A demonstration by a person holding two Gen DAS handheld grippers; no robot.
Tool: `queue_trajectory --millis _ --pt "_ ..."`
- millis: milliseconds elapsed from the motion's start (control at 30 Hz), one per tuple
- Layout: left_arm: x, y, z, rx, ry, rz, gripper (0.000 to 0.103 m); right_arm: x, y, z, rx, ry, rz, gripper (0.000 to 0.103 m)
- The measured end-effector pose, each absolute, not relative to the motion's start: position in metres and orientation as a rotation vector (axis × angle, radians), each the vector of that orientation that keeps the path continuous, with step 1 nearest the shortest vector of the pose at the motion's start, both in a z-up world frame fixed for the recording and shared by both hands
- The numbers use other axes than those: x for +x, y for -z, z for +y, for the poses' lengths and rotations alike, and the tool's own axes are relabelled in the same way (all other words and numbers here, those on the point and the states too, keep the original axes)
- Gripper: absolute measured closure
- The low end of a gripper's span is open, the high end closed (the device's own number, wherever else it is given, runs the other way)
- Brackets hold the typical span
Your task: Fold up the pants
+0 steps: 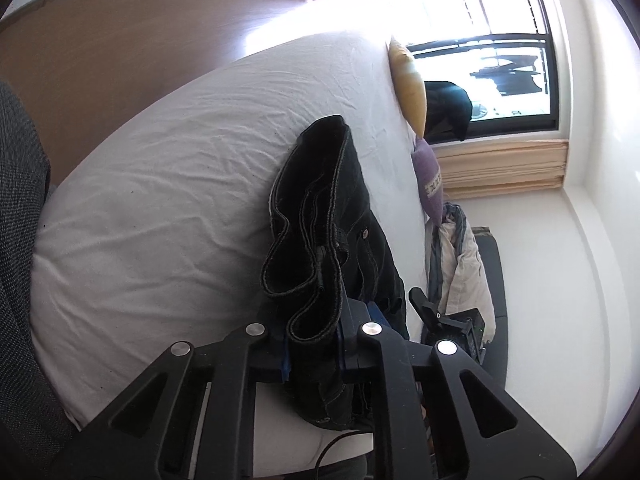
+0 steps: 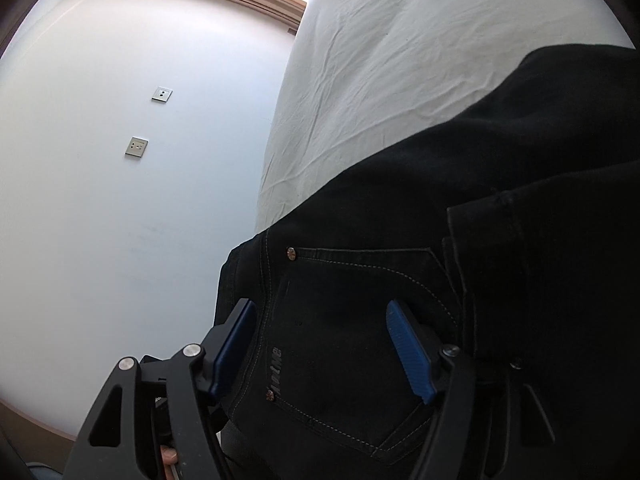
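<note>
Pants (image 1: 320,216), black denim, lie on the bed (image 1: 160,184) and hang partly off its near edge toward me. My left claw (image 1: 314,340) is clamped on a thick bundle of hem layers; the fabric fills the gap between its fingers and rises straight ahead of it, away from me, in a narrow folded stack. From that claw the long axis of the bundle runs forward and slightly left across the sheet.

My right claw (image 2: 324,344) stands with its jaws wide apart, the blue pads (image 2: 408,352) on either side of a back pocket (image 2: 360,340). I cannot tell whether the pads touch the cloth. The garment fills the space directly ahead of and to the right of this claw; bare sheet lies further ahead, the wall (image 2: 120,160) to its left.

Judgement: the seat end sits right at the open right claw, the hem end is held by the left. The coming move turns on the two ends being brought together along that long axis, with the right claw first needing to close on the pocket area.
</note>
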State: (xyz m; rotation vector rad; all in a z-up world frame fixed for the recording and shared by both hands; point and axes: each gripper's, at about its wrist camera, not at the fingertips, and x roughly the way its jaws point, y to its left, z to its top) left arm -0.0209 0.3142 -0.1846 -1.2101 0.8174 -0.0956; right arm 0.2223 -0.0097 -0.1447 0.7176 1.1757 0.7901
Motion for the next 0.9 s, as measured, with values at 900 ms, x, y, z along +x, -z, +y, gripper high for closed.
queue_trajectory --millis 900 --pt "0.038 0.025 0.157 -0.617 0.334 0.745 0.090 0.223 0.128 -0.108 0.847 -0.828 1.119 0.022"
